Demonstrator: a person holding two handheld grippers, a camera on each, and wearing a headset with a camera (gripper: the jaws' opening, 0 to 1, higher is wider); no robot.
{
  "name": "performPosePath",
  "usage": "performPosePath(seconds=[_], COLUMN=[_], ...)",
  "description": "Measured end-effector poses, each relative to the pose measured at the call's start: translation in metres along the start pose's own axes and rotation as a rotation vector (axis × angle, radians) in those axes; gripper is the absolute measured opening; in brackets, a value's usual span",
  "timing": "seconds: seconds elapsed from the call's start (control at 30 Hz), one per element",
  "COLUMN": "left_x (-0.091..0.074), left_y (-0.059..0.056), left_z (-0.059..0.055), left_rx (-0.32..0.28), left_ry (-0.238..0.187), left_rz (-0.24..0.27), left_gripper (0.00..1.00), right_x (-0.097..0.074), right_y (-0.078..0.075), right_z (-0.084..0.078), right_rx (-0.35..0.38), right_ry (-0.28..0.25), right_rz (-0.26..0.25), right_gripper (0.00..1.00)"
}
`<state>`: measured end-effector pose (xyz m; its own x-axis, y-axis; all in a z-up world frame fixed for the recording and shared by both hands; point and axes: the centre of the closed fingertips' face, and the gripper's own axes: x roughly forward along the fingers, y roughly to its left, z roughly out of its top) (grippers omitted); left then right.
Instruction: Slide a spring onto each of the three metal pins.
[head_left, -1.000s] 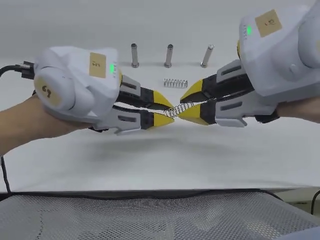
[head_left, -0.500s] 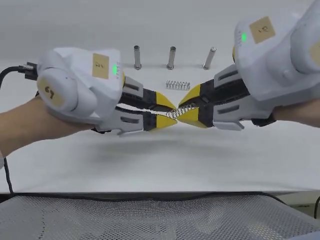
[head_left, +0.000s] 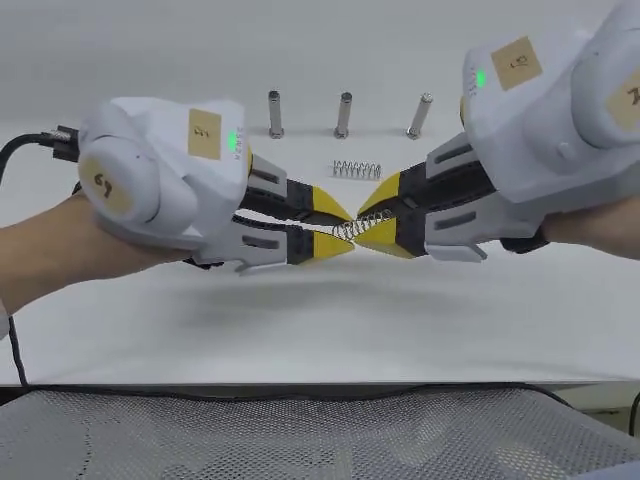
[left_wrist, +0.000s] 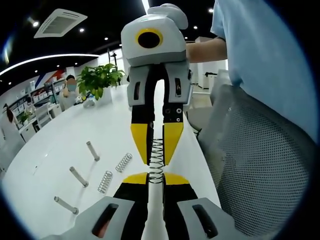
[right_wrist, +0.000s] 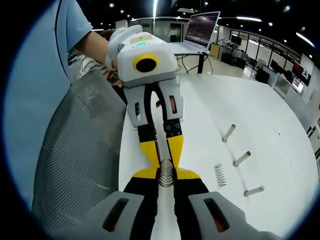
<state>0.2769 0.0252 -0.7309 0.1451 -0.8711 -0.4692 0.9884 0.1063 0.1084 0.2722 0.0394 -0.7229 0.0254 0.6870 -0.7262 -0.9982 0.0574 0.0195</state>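
The left gripper (left_wrist: 156, 178) and right gripper (right_wrist: 166, 176) each have fingers closed on 1 end of a small coiled steel spring (left_wrist: 156, 156), held above the white surface (head_left: 300, 320). Recommended: release 1 end, then align the coil's bore with 1 of the 3 bare upright grey metal pins (head_left: 343, 114). A spare spring (head_left: 355, 169) lies near them. The room is an open-plan office with ceiling lights.

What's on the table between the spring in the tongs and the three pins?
Two loose springs lying on the white table, clearest in the left gripper view, just short of the pins.
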Motion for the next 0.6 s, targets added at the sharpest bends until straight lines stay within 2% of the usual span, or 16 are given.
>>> performPosePath(seconds=[0.37,0.6], left_x=[-0.0016,-0.0075], left_y=[0.0033,0.0101], left_z=[0.0007,-0.0026], left_rx=[-0.031,-0.095], left_ry=[-0.020,-0.042], left_rz=[0.041,0.100], left_gripper=[0.03,0.07], right_x=[-0.0002,0.0003], right_y=[-0.0014,-0.0037], right_z=[0.0010,0.0033], right_rx=[-0.007,-0.006], right_ry=[0.000,-0.009], right_rz=[-0.005,-0.010], right_gripper=[0.08,0.08])
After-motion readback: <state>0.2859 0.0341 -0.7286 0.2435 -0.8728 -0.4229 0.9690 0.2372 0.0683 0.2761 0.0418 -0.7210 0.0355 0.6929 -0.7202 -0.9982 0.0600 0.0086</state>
